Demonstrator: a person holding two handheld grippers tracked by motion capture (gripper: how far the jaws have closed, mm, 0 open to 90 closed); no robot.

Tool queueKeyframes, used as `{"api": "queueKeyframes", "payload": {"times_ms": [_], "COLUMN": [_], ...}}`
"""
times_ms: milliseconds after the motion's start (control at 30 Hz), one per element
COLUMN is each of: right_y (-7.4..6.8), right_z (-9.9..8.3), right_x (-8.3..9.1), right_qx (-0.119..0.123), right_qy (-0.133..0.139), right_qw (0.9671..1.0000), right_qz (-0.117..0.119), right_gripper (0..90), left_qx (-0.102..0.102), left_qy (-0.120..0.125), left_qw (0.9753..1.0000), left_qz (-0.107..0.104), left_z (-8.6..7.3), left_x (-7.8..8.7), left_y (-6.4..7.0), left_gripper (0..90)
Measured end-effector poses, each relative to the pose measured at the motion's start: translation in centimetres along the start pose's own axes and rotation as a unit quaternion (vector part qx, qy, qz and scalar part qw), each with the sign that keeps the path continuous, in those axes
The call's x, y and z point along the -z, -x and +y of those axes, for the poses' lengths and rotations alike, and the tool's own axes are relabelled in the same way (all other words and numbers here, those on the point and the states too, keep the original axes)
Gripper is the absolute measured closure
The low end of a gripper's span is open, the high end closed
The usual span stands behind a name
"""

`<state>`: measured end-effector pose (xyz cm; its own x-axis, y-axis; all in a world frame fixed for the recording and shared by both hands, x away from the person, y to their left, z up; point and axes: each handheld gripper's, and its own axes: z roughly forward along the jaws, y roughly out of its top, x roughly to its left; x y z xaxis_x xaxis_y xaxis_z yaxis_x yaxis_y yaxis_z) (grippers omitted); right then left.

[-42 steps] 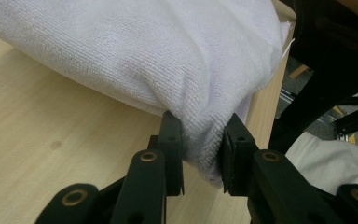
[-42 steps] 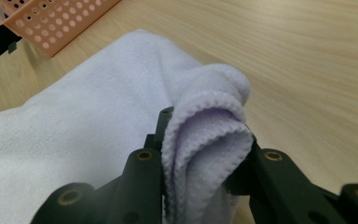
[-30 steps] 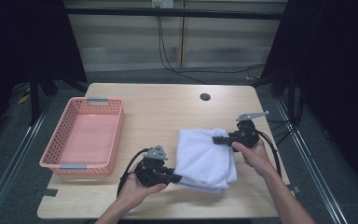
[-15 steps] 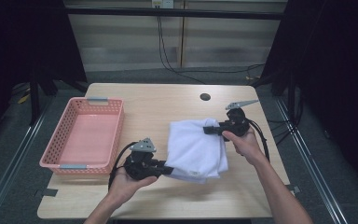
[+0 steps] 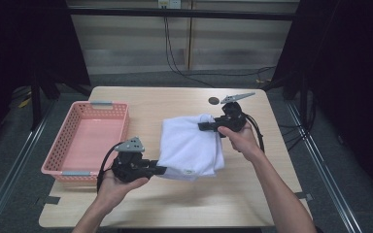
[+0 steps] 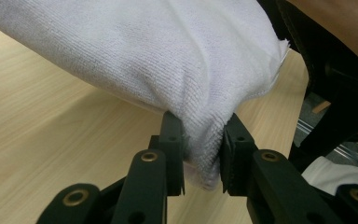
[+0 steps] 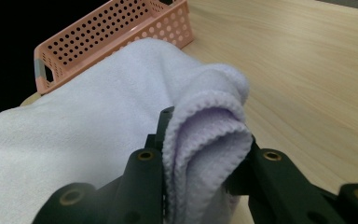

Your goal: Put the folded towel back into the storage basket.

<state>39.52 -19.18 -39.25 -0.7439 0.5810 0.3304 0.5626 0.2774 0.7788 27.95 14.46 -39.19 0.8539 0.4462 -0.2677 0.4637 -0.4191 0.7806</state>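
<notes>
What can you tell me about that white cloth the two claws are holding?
The white towel looks like soft terry, folded into several layers with a stitched hem. It is lifted off the wooden table, sagging between two grips. The left gripper pinches its near corner; the right gripper clamps a thick folded bunch at its far corner. It hangs just right of the pink basket, not touching it.

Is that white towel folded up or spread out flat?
Folded. The white towel forms a compact stack, and several layered edges show between the right gripper jaws.
</notes>
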Motion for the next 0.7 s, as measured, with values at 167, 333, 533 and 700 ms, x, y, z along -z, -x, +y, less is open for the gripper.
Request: {"api": "queueKeyframes", "payload": {"times_ms": [167,333,533,700], "right_y": [-0.4,-0.9,-1.5,-2.1], "right_z": [1.4,3.1,4.8,6.4], "right_x": [-0.1,-0.8,-2.3,-3.6], "right_qx": [0.007,0.012,0.018,0.025], "right_qy": [0.006,0.013,0.012,0.011], "right_qw": [1.0,0.9998,0.9996,0.9993], "right_qz": [0.002,0.01,0.019,0.027], "right_gripper": [72.3,72.3,72.4,72.5], "left_qx": [-0.004,0.003,0.006,0.012], "left_qy": [0.009,0.021,0.027,0.036], "left_qw": [0.9999,0.9997,0.9991,0.9985], "left_qz": [0.008,0.015,0.03,0.04], "left_z": [0.5,0.7,0.8,0.6], "left_x": [1.0,2.6,4.5,6.0], "left_y": [-0.3,-1.0,-1.7,-2.5], "left_gripper": [74.0,74.1,74.1,74.3]}}
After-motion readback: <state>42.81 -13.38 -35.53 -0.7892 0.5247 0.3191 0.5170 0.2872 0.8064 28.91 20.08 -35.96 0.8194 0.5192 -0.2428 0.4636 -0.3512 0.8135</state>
